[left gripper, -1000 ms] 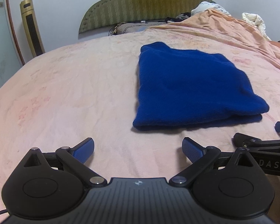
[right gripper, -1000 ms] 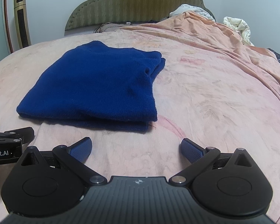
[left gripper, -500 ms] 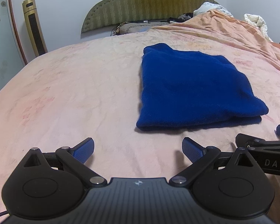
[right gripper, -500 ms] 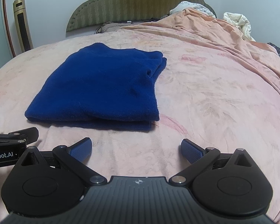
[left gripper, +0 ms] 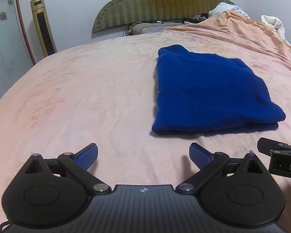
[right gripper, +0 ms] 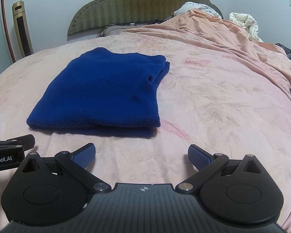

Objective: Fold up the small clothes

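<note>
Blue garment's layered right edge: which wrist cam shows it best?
Right wrist: the garment lies near centre, its stacked layers showing along the right edge. Left wrist has the garment off right; layers show only at the near corner.

Blue garment [left gripper: 207, 91] fuzzy knit; bedspread [left gripper: 87, 97] soft matt cloth; left gripper [left gripper: 143, 156] matt plastic.

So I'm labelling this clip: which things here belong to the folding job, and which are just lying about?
Part of the job:
- blue garment, folded on the pink bedspread
- left gripper, open
- right gripper, open

Just lying about:
- gold tower fan
- white quilt
- headboard
</note>
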Motion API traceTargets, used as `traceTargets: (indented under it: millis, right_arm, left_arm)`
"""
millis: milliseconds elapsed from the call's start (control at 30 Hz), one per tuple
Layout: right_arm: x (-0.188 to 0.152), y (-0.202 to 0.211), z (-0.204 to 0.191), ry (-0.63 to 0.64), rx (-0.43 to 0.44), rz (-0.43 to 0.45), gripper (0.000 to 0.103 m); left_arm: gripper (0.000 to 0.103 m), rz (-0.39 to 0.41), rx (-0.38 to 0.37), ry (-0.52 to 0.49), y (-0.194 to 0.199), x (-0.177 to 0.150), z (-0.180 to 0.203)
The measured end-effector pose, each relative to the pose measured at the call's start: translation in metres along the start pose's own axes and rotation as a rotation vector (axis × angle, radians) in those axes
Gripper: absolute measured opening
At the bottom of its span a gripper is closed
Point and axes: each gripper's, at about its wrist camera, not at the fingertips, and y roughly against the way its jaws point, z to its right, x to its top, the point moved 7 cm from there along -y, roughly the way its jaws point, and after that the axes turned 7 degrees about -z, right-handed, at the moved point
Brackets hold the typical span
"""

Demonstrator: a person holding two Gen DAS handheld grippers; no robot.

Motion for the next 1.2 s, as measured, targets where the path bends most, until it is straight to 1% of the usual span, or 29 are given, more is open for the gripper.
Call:
traceTargets:
  millis: [200, 600, 1200]
  right_arm:
    - [0.0, 0.0, 0.002, -0.003, 0.003, 0.0, 0.102]
    - [-0.002, 0.004, 0.005, -0.011, 0.013, 0.007, 0.102]
    - [-0.004, 0.013, -0.003, 0.006, 0.026, 0.019, 0.102]
  left_arm:
    - [0.101, -0.003, 0.002, -0.015, 0.001, -0.001, 0.002]
    - [0.101, -0.006, 0.029, -0.005, 0.0, -0.003, 0.001]
    - [0.101, -0.018, 0.025, 0.01, 0.0, -0.006, -0.003]
